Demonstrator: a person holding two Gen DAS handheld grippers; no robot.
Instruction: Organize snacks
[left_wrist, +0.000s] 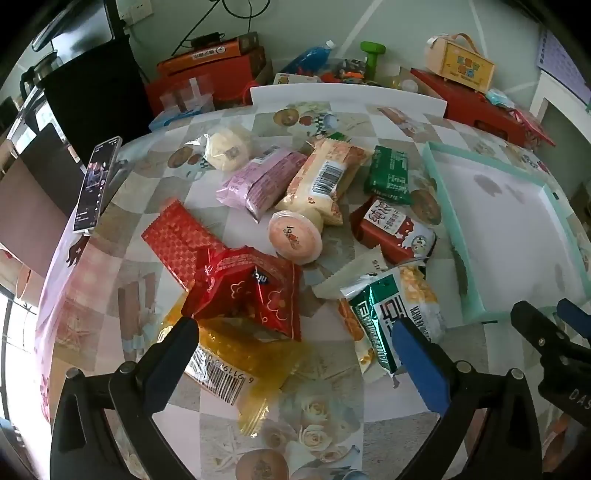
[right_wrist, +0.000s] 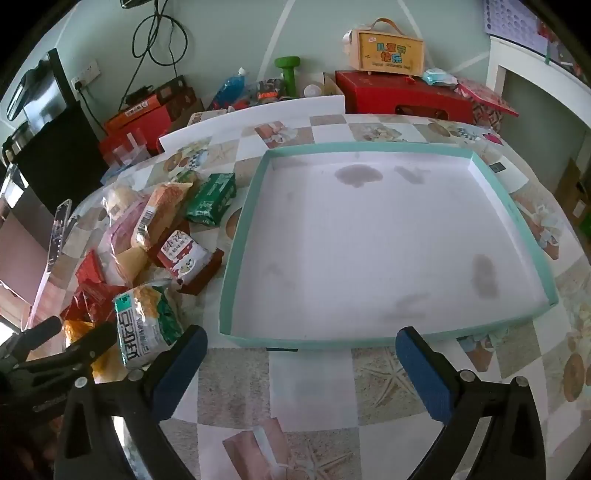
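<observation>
Several snack packs lie in a heap on the patterned table. In the left wrist view my left gripper (left_wrist: 295, 325) is open just above the near side of the heap, over a red bag (left_wrist: 247, 291) and a yellow pack (left_wrist: 229, 354), with a green-and-white corn snack bag (left_wrist: 391, 317) by its right finger. A round jelly cup (left_wrist: 295, 236) and a purple pack (left_wrist: 262, 181) lie further back. My right gripper (right_wrist: 301, 339) is open and empty at the near edge of a teal-rimmed white tray (right_wrist: 236, 243), which holds nothing.
A phone (left_wrist: 96, 184) stands propped at the table's left edge. Red boxes (right_wrist: 402, 96), a green dumbbell (right_wrist: 288, 74), a yellow toy case (right_wrist: 391, 48) and a blue bottle (right_wrist: 231, 86) crowd the far side by the wall. The other gripper (left_wrist: 554, 343) shows at the right.
</observation>
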